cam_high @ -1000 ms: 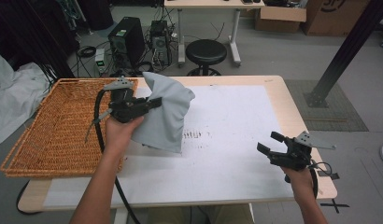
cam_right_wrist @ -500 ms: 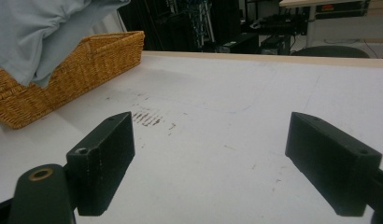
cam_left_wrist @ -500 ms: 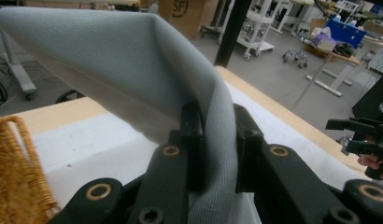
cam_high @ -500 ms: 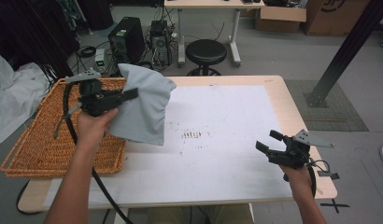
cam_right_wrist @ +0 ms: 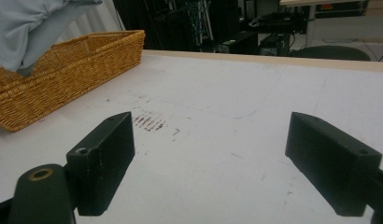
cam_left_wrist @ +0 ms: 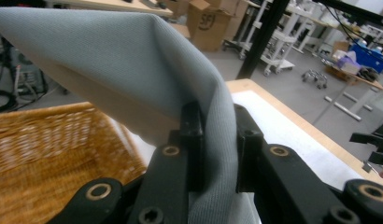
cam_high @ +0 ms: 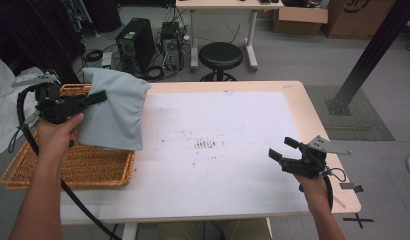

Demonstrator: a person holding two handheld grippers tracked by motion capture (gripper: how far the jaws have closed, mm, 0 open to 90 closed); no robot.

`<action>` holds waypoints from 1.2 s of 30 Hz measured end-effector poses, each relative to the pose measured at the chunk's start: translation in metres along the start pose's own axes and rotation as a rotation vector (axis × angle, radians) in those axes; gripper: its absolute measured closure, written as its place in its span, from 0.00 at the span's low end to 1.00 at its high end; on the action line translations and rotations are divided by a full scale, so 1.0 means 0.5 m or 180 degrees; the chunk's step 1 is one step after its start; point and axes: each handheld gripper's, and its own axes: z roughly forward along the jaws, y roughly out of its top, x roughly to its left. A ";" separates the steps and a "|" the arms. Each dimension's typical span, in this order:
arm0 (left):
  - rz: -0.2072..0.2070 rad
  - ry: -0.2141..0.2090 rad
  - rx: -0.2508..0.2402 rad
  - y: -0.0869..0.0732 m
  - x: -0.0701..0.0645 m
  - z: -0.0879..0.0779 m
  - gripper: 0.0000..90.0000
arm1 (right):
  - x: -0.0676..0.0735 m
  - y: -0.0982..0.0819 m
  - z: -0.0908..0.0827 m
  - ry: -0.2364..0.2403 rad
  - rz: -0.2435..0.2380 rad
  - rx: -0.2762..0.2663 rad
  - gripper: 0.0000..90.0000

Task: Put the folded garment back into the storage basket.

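Observation:
A grey cloth [cam_high: 115, 112] hangs folded from my left gripper [cam_high: 100, 96], which is shut on it above the right edge of the wicker basket [cam_high: 68, 167]. In the left gripper view the cloth [cam_left_wrist: 133, 60] is pinched between the two black jaws and drapes over them, with the basket [cam_left_wrist: 45, 144] below. My right gripper [cam_high: 283, 149] is held open just above the table near its front right, nothing between its jaws. From the right gripper view [cam_right_wrist: 210, 163] the cloth [cam_right_wrist: 31, 28] hangs at the upper left over the basket [cam_right_wrist: 68, 70].
The white mat [cam_high: 218, 150] on the wooden table bears dark scuff marks [cam_high: 205, 145] at its middle. Behind the table stand a black stool [cam_high: 220, 55] and computer towers [cam_high: 138, 47]. A black post [cam_high: 368, 55] rises at the right.
My left hand has carried the cloth leftward from over the mat to above the basket's right edge. The right gripper has stayed in place, open.

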 end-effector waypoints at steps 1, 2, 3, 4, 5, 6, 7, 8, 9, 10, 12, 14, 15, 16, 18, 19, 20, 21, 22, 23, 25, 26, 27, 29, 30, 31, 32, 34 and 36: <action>-0.0017 0.0028 0.0004 -0.003 0.009 -0.006 0.87 | 0.002 0.002 0.003 0.0005 -0.0005 0.0000 0.17; -0.0029 0.0030 0.0007 -0.005 0.014 -0.008 0.87 | 0.006 0.005 0.005 0.0008 -0.0013 0.0004 0.17; -0.0036 0.0049 0.0014 -0.006 0.020 -0.012 0.87 | 0.007 0.006 0.007 0.0009 -0.0020 0.0001 0.17; -0.0055 0.0066 0.0014 -0.008 0.028 -0.015 0.87 | 0.010 0.009 0.008 0.0010 -0.0027 0.0003 0.17; -0.0065 0.0074 0.0017 -0.009 0.033 -0.018 0.87 | 0.012 0.011 0.011 0.0015 -0.0038 0.0004 0.17; -0.0092 0.0096 0.0013 -0.011 0.041 -0.022 0.87 | 0.014 0.013 0.012 0.0014 -0.0043 0.0006 0.17; -0.0110 0.0108 0.0017 -0.013 0.048 -0.024 0.87 | 0.016 0.014 0.014 0.0014 -0.0049 0.0014 0.17; -0.0124 0.0123 0.0018 -0.014 0.053 -0.027 0.87 | 0.018 0.016 0.015 0.0017 -0.0054 0.0016 0.17; -0.0145 0.0129 0.0019 -0.017 0.059 -0.029 0.87 | 0.019 0.017 0.015 0.0017 -0.0057 0.0019 0.17; -0.0158 0.0146 0.0025 -0.020 0.066 -0.032 0.87 | 0.021 0.018 0.016 0.0015 -0.0062 0.0021 0.17; -0.0228 0.0173 0.0019 -0.030 0.083 -0.036 0.87 | 0.023 0.019 0.018 0.0016 -0.0067 0.0032 0.17; -0.0265 0.0240 -0.0004 -0.040 0.095 -0.039 0.85 | 0.026 0.020 0.021 0.0020 -0.0074 0.0049 0.17; -0.0286 0.0347 -0.0053 -0.047 0.100 -0.040 0.78 | 0.027 0.020 0.022 0.0023 -0.0073 0.0062 0.17; -0.0339 0.0601 -0.0096 -0.055 0.105 -0.042 0.55 | 0.028 0.020 0.024 0.0030 -0.0081 0.0072 0.17; -0.0345 0.0737 -0.0113 -0.065 0.111 -0.046 0.31 | 0.031 0.021 0.027 0.0049 -0.0077 0.0088 0.17; -0.0341 0.0778 -0.0116 -0.071 0.114 -0.047 0.30 | 0.032 0.022 0.028 0.0058 -0.0077 0.0085 0.17; -0.0352 0.0781 -0.0109 -0.075 0.116 -0.048 0.29 | 0.033 0.023 0.028 0.0074 -0.0078 0.0079 0.17; -0.0348 0.0791 -0.0110 -0.078 0.116 -0.048 0.28 | 0.034 0.025 0.029 0.0079 -0.0083 0.0075 0.17; -0.0368 0.0777 -0.0122 -0.082 0.117 -0.049 0.28 | 0.035 0.027 0.030 0.0093 -0.0083 0.0068 0.17; -0.0370 0.0773 -0.0128 -0.084 0.116 -0.048 0.28 | 0.036 0.029 0.031 0.0098 -0.0094 0.0069 0.17; -0.0363 0.0769 -0.0131 -0.087 0.113 -0.046 0.27 | 0.038 0.031 0.032 0.0113 -0.0091 0.0063 0.17; -0.0359 0.0760 -0.0128 -0.087 0.111 -0.046 0.27 | 0.038 0.031 0.033 0.0116 -0.0101 0.0059 0.17; -0.0354 0.0744 -0.0138 -0.089 0.109 -0.044 0.27 | 0.038 0.031 0.033 0.0118 -0.0098 0.0062 0.17; -0.0340 0.0725 -0.0152 -0.090 0.103 -0.042 0.27 | 0.037 0.028 0.034 0.0114 -0.0085 0.0062 0.17; -0.0336 0.0705 -0.0172 -0.090 0.101 -0.042 0.27 | 0.036 0.027 0.033 0.0112 -0.0079 0.0062 0.17; -0.0331 0.0693 -0.0182 -0.091 0.099 -0.041 0.26 | 0.035 0.026 0.033 0.0111 -0.0077 0.0063 0.17; -0.0326 0.0672 -0.0192 -0.091 0.095 -0.040 0.26 | 0.034 0.025 0.032 0.0110 -0.0077 0.0062 0.17; -0.0317 0.0635 -0.0204 -0.092 0.088 -0.037 0.25 | 0.032 0.024 0.030 0.0110 -0.0078 0.0058 0.17; -0.0315 0.0604 -0.0215 -0.093 0.082 -0.034 0.25 | 0.029 0.023 0.028 0.0109 -0.0070 0.0052 0.17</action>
